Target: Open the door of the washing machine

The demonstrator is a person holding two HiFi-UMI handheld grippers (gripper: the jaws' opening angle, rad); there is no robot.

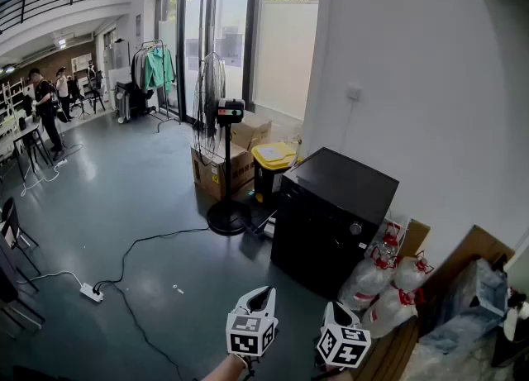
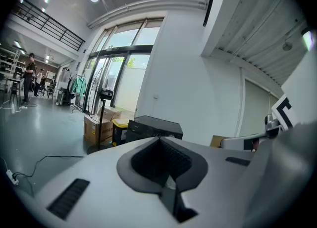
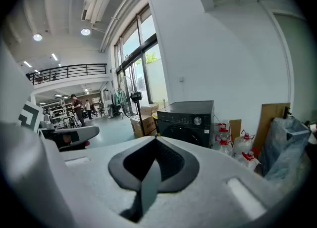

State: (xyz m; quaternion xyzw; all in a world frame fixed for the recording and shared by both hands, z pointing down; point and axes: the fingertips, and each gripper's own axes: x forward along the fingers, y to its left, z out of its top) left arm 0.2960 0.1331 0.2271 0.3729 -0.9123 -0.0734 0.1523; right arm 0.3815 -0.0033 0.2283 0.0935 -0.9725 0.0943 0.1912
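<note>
Washer: door shut, well ahead. Left gripper, right gripper: jaws closed, empty. Advice: approach front squarely, part jaws first.

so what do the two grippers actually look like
The left gripper and the right gripper are both white moulded shells with dark ribbed pads inside the jaws. Each carries a white cube printed with black square markers. No cable or sleeve is visible.
</note>
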